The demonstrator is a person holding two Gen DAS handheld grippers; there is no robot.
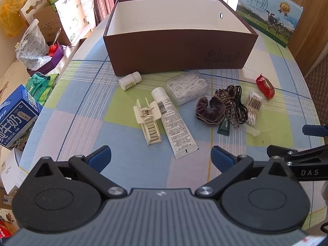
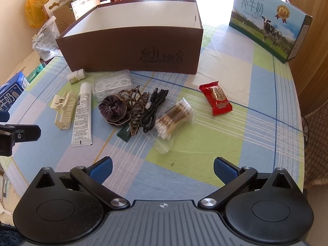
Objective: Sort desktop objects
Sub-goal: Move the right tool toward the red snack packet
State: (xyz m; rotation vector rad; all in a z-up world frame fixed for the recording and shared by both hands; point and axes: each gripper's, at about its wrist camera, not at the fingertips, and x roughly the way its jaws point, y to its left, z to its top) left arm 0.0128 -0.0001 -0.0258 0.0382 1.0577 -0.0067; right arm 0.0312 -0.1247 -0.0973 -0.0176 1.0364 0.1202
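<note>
Milk carton (image 2: 266, 22) says "PURE MILK", swab pack (image 2: 174, 119) reads "100PCS"; left hand-held gripper (image 1: 161, 157) and right hand-held gripper (image 2: 163, 169) both wide open, empty.

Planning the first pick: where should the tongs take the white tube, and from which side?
Grip the white tube across its round body near the capped end, coming from above. It lies flat, and the crimped tail is too thin to pinch. The cream hair clip sits close alongside, so the far end leaves a finger more room. Both tongs are open.
</note>
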